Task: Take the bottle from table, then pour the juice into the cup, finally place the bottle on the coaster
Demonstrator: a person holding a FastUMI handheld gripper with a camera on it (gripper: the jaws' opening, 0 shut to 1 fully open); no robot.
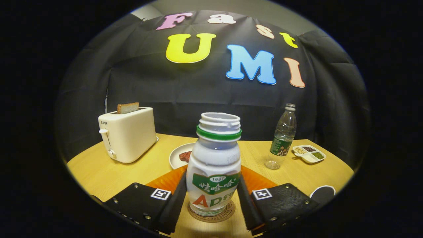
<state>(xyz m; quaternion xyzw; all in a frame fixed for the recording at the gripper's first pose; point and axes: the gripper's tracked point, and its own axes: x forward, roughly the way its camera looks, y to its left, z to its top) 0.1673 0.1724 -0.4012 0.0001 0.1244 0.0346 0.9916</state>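
On the far left of the desk [99, 172] a toaster [129, 135] holds a slice of toast [128, 107], with a plate [178, 154] to its right. In the near middle the uncapped bottle [213, 165] stands upright on the coaster [211, 214], the fingers [178, 195] flanking it at both sides, though whether they press it cannot be told. Far right stand a clear water bottle [283, 135] and a divided snack tray [309, 153].
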